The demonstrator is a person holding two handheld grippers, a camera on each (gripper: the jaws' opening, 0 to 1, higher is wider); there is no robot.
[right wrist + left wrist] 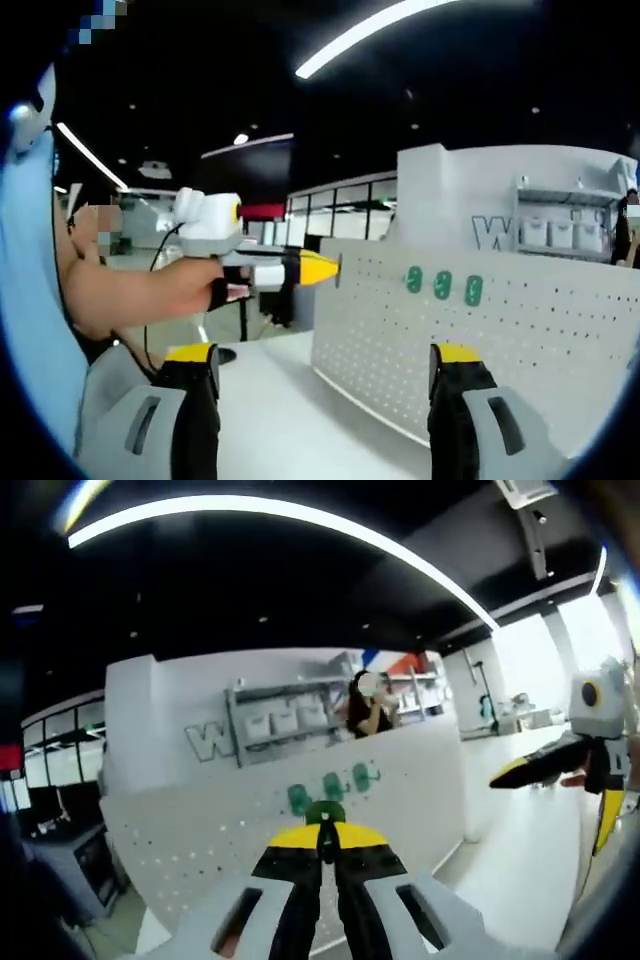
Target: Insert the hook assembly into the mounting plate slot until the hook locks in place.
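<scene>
A white perforated mounting plate (200,840) stands upright on the table, with three green hooks (333,785) in a row near its top edge. My left gripper (326,830) is shut on another green hook (325,812), held close against the plate just below that row. In the right gripper view the left gripper (325,268), held by a hand, has its yellow tips at the plate's (520,340) left edge, left of the three green hooks (441,285). My right gripper (325,365) is open and holds nothing, back from the plate. It also enters the left gripper view at the right (575,780).
The plate stands on a white table (270,420). Behind it runs a white counter wall (160,700) with a shelf of white boxes (285,720), and a person (365,705) stands there. A person's arm and sleeve (120,295) are at the left.
</scene>
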